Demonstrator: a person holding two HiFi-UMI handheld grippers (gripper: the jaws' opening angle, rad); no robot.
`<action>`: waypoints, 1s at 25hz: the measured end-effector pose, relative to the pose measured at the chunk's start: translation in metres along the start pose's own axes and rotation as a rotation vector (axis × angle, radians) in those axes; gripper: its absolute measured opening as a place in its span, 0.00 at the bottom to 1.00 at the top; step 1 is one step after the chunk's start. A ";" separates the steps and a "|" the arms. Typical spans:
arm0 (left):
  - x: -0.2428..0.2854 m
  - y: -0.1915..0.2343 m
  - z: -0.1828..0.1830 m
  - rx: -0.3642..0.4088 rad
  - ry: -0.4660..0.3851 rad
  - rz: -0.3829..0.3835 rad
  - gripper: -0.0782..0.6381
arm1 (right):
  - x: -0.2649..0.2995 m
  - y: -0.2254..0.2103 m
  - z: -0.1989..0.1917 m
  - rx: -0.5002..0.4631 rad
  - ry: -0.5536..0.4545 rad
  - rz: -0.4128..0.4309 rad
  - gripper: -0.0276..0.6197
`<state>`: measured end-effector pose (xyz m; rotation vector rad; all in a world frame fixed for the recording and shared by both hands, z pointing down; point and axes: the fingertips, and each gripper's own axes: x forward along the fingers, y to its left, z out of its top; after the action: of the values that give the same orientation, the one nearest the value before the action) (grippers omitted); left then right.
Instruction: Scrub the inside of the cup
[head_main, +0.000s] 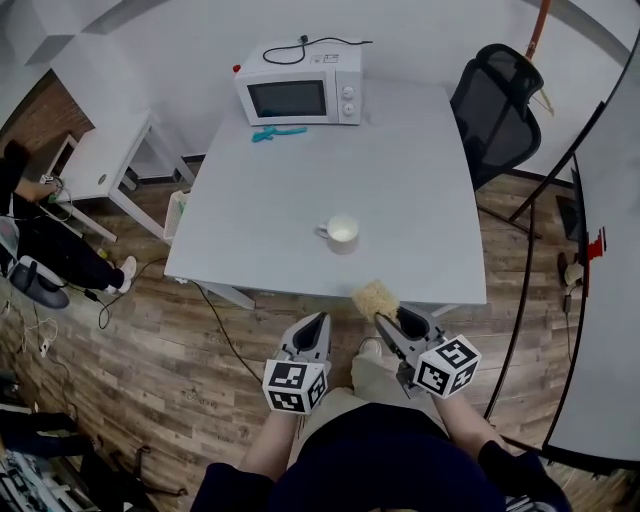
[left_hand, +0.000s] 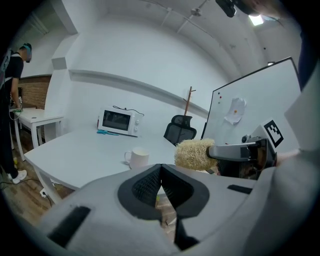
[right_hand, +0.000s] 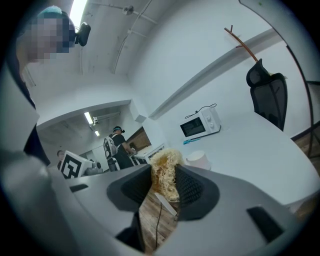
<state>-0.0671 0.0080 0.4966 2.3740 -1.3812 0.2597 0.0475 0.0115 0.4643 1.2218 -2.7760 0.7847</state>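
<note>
The cup (head_main: 342, 234) stands on the desk (head_main: 420, 190), close to its near edge and about midway across. The microwave (head_main: 300, 86) sits at the far edge, left of middle, with a cable (head_main: 315, 46) on top and a small tool (head_main: 277, 133) lying just before it. A chair (head_main: 497, 105) stands by the desk's far right corner, and a side table (head_main: 105, 160) stands to the desk's left. Before the near edge, over the floor (head_main: 180, 350), the left gripper (head_main: 319, 320) and right gripper (head_main: 382, 320) are side by side, with a sponge (head_main: 376, 298) between the right one's jaws.

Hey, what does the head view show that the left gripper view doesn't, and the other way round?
Head view only: the marker cube on the left gripper, and the person's lap. Left gripper view only: the ceiling light. Both: the cup, microwave, office chair, and the loofah scrubber in the right gripper.
</note>
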 end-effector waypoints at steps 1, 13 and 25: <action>-0.004 -0.003 -0.003 0.002 0.000 -0.002 0.13 | -0.005 0.003 -0.003 0.003 -0.001 -0.001 0.28; -0.030 -0.021 -0.008 0.010 -0.015 -0.031 0.13 | -0.031 0.014 -0.011 0.047 -0.049 -0.035 0.27; -0.040 -0.025 -0.011 0.011 -0.011 -0.025 0.13 | -0.042 0.027 -0.010 0.042 -0.067 -0.034 0.27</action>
<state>-0.0653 0.0555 0.4873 2.4028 -1.3575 0.2485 0.0567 0.0603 0.4524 1.3226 -2.7963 0.8185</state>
